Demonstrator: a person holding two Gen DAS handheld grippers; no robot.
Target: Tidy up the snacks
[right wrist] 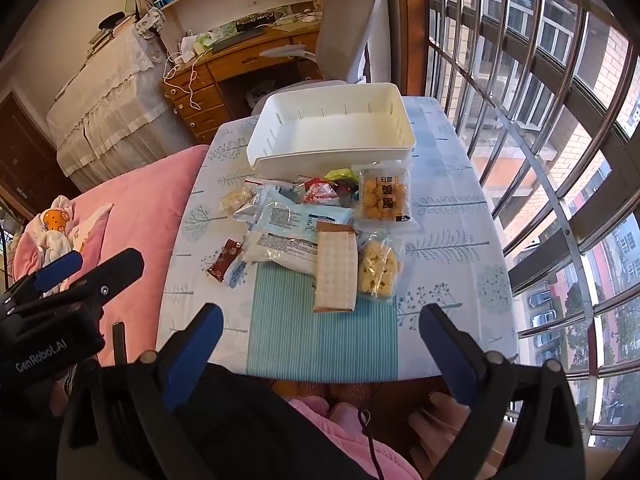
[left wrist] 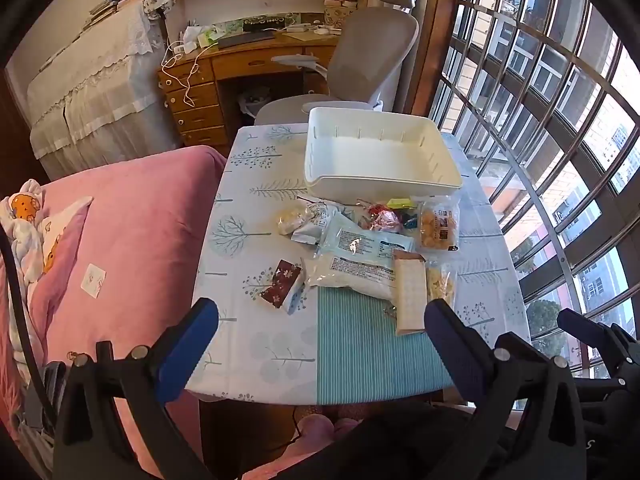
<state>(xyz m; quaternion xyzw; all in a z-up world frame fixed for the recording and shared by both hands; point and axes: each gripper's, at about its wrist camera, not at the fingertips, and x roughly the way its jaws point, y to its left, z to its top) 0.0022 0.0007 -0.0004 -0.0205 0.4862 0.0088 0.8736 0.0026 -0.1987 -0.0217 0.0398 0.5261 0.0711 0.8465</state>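
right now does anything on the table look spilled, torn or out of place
Nothing looks spilled or torn. The snack packets lie in a loose, overlapping heap on the tablecloth, all outside the empty white bin. One small maroon packet sits apart at the heap's left edge.

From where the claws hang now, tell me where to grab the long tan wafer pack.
Take the tan wafer pack by its near short end, probably with the right claw, coming from the near table edge. That end lies free on the striped mat; its far end lies among other packets.
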